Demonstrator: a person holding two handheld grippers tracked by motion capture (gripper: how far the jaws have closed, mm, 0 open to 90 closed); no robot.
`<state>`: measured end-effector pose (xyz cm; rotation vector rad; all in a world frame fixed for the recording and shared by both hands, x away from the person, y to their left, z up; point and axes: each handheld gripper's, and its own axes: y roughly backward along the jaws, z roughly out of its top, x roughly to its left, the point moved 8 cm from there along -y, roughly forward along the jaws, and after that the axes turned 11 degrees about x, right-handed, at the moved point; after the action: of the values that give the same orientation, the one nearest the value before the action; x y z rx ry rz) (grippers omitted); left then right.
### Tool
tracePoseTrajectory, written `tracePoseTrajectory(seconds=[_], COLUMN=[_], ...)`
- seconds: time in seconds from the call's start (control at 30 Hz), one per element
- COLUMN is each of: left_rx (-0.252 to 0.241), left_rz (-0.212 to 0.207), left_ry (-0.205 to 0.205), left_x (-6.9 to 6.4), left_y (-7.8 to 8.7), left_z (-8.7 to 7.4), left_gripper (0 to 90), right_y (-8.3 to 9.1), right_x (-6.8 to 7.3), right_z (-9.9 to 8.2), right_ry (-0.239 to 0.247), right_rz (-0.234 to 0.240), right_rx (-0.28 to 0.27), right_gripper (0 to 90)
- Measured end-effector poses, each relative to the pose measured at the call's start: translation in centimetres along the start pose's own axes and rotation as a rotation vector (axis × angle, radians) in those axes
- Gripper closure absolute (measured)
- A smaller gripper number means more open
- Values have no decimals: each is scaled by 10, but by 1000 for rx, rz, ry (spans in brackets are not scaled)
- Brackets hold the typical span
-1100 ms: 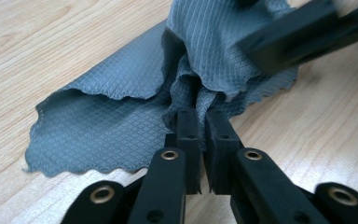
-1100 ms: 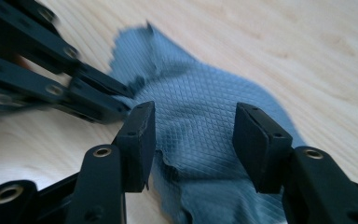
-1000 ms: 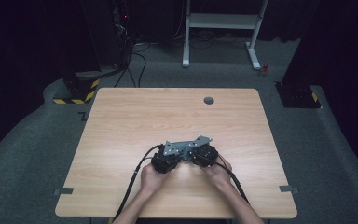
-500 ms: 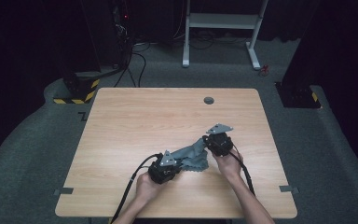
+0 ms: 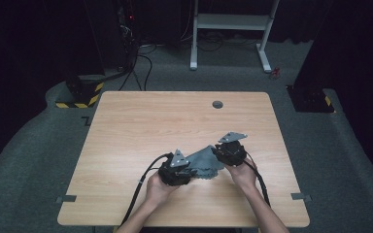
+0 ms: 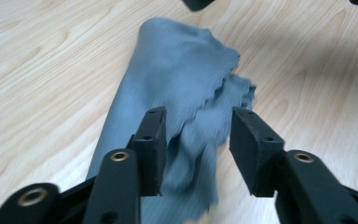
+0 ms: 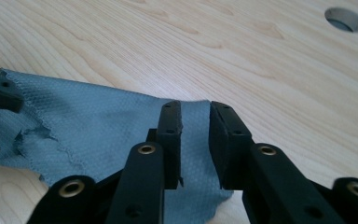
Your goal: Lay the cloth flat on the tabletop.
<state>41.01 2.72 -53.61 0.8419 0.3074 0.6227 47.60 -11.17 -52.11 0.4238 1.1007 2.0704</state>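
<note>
Both grippers [image 6: 198, 140] [image 7: 195, 140], jaws just parting, straddle the grey cloth [image 5: 205, 160] near table hole [image 5: 217, 104].

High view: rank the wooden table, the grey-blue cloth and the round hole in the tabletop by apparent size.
1. Light wooden table, by far the largest.
2. Grey-blue scalloped-edge cloth, lying between the two claws.
3. Small round hole in the tabletop, the smallest, though it sits farther from the camera.
</note>
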Motion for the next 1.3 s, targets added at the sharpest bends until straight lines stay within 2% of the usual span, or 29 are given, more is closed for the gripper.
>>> tracePoseTrajectory(seconds=[0.1, 0.2, 0.33, 0.37, 0.5, 0.6, 0.63, 0.7, 0.8, 0.83, 0.87, 0.93, 1.1, 1.17, 1.3], left_rx=[43, 70, 105, 109, 94, 58, 49, 44, 42, 42, 39, 39, 34, 32, 27], left_rz=[41, 76, 69, 67, 56, 20, 9, 5, -10, -13, -18, -23, -26, -31, -39], left_ry=[-39, -61, -51, -52, -43, -2, 12, 14, 18, 19, 22, 24, 30, 33, 47], left_x=[-2, 0, 5, 6, 10, 15, 16, 17, 17, 17, 17, 17, 20, 21, 24], left_y=[-17, -28, -38, -38, -32, -25, -23, -20, -20, -20, -20, -21, -20, -19, -20], left_z=[10, 15, 17, 18, 23, 27, 27, 27, 27, 28, 28, 28, 27, 27, 27], left_gripper=[538, 593, 825, 857, 874, 871, 868, 868, 867, 867, 867, 868, 864, 842, 821], right_y=[0, 0, -2, -3, -5, -5, -5, -5, -11, -15, -15, -18, -13, -5, 1], right_x=[-5, -1, 3, 4, 5, 8, 11, 12, 15, 16, 16, 16, 16, 16, 17], right_z=[-10, -23, -37, -40, -50, -55, -57, -57, -56, -56, -56, -56, -47, -36, -24], right_ry=[-24, -4, 5, 2, 14, 29, 49, 59, 82, 89, 89, 100, 90, 87, 91], right_rz=[9, 28, 50, 56, 45, 51, 45, 43, 30, 25, 25, 13, 32, 37, 41], right_rx=[1, 4, 8, 12, 20, 14, 12, 13, 34, 46, 46, 52, 20, -10, -34], right_gripper=[708, 661, 614, 609, 595, 581, 579, 580, 626, 751, 751, 888, 900, 900, 900])
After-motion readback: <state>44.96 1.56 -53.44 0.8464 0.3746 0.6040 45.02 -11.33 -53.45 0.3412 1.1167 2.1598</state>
